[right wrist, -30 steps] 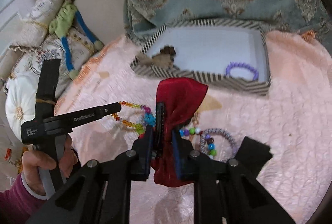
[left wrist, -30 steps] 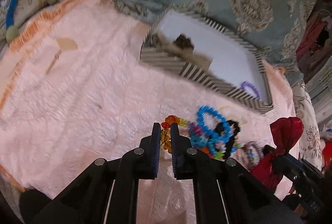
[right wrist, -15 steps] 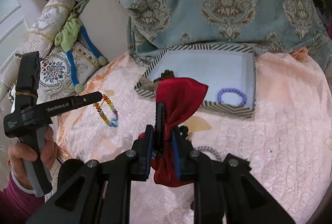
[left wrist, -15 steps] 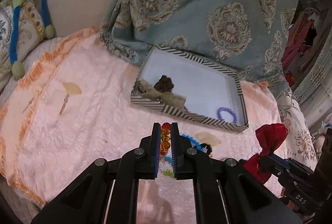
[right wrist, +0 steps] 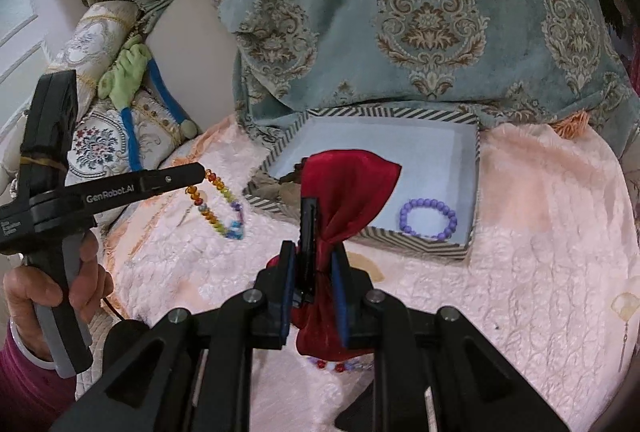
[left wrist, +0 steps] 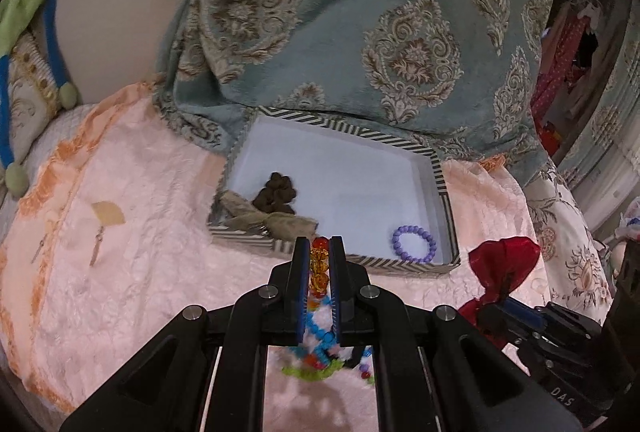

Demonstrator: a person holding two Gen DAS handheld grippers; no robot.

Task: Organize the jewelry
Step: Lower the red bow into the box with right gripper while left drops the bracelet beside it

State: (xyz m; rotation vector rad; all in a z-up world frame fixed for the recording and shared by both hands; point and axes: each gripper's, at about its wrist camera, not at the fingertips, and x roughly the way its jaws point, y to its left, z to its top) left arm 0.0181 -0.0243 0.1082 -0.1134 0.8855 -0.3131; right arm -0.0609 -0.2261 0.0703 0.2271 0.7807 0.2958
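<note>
My left gripper (left wrist: 319,252) is shut on an amber and rainbow bead bracelet (left wrist: 319,270), which hangs in a loop (right wrist: 218,206) in the air left of the box in the right wrist view. My right gripper (right wrist: 314,256) is shut on a red satin hair bow (right wrist: 344,188) with a black clip, also seen at the right of the left wrist view (left wrist: 502,264). Ahead stands a striped box (left wrist: 352,134) with a white floor. In it lie a purple bead bracelet (left wrist: 414,244), a dark brown flower piece (left wrist: 276,194) and a beige bow (left wrist: 276,222).
Several loose bead bracelets (left wrist: 320,346) lie on the pink quilted spread (left wrist: 132,272) beneath my left gripper. A teal patterned cover (right wrist: 400,12) rises behind the box. A person's hand (right wrist: 52,288) holds the left gripper's handle. Embroidered cushions (right wrist: 100,136) lie at the left.
Both grippers have risen off the spread. The amber bracelet left the pile and now hangs from my left gripper. The box has drawn nearer the centre of both views.
</note>
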